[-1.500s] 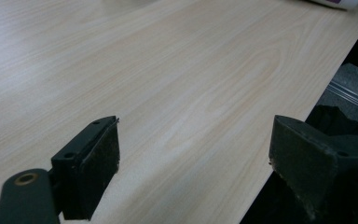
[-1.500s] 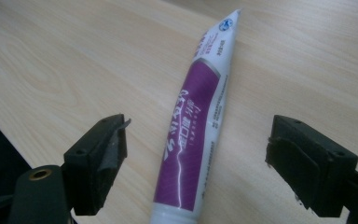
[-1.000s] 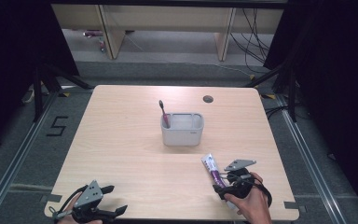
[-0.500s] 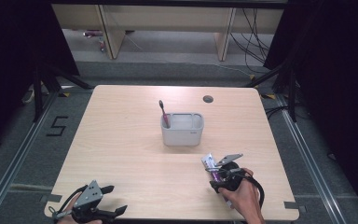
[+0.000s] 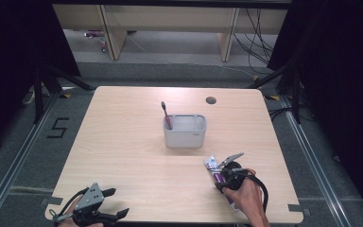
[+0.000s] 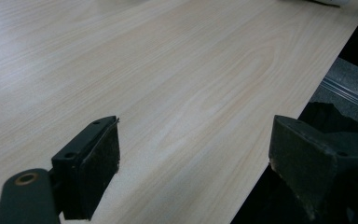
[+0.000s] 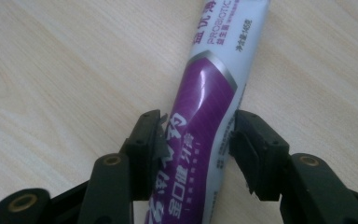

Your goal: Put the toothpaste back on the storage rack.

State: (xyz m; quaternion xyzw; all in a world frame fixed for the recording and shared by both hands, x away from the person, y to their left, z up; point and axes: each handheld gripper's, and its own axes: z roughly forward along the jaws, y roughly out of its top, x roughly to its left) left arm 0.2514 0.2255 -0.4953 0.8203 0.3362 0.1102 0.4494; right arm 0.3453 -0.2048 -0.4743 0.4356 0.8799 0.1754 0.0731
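a pale wood-grain surface with a round cable hole near its far edge. a grey holder stands near the middle; a purple and white toothpaste tube lies flat toward the near right corner, well apart from the holder

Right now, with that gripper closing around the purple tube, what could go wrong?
1. The right hand-held gripper has just been closing on the toothpaste tube, which lies flat on the table. The tube is rounded and glossy, so it might slip or roll out.
2. The grip sits partway along the tube, so its free end may droop when lifted.
3. The grey holder already has a toothbrush that the tube could knock.
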